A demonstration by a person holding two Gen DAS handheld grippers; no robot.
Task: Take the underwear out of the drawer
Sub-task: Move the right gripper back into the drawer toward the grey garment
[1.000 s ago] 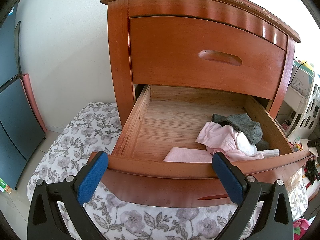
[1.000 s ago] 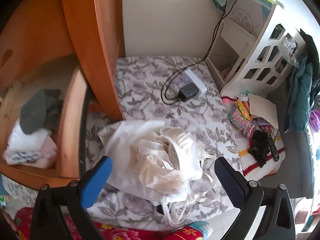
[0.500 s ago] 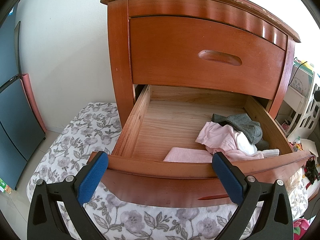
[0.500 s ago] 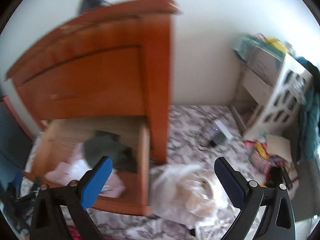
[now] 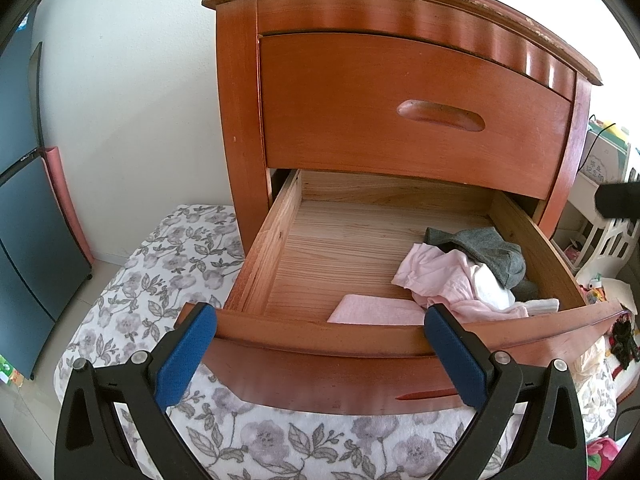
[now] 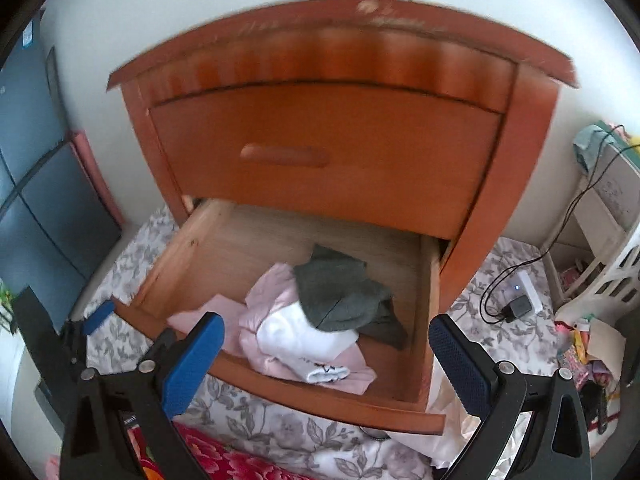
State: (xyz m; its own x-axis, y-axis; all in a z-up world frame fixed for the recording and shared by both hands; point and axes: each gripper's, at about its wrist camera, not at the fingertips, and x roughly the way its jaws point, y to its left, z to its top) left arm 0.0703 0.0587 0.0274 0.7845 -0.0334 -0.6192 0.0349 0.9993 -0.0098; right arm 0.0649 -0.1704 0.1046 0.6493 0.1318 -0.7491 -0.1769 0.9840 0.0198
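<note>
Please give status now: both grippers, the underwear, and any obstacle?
Left gripper open, empty. Right gripper open, empty. Underwear pile in open lower drawer. Nothing blocking.

You have the lower drawer (image 6: 280,384) pulled open, its pale wood floor bare on the left. The underwear (image 6: 320,312) sits heaped at the drawer's front right: a grey piece (image 5: 484,252) on top of crumpled pink (image 5: 436,276) and white ones (image 6: 304,340).

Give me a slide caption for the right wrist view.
Open right gripper faces the pulled-out wooden lower drawer, where a grey garment tops pink and white underwear.
</note>
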